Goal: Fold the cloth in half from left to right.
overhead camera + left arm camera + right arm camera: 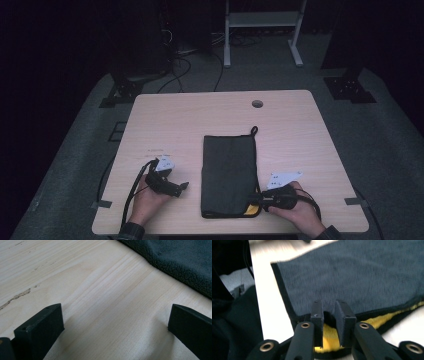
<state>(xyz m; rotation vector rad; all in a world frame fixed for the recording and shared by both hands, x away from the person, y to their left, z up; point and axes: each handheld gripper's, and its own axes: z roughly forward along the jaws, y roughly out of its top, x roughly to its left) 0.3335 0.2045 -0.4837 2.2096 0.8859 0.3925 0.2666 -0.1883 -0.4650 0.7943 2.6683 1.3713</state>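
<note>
A dark grey cloth [227, 170] lies folded in a long rectangle on the wooden table [200, 115], with a small hanging loop [254, 131] at its far end. Its near right corner is parted and shows a yellow inner side [250, 210]. My right gripper [254, 198] is at that corner. In the right gripper view its jaws [329, 305] stand narrow around the black hem of the top layer [352, 277], which bunches between the pads above the yellow [382, 320]. My left gripper [182, 187] rests open left of the cloth, with bare wood between its jaws [114, 312] and the cloth's edge [185, 260] beyond.
A round cable hole [257, 104] sits near the table's far edge. Beyond the table are a white stand's legs [262, 20], floor cables [190, 65] and dark tripod bases. The person's hands come in at the near edge.
</note>
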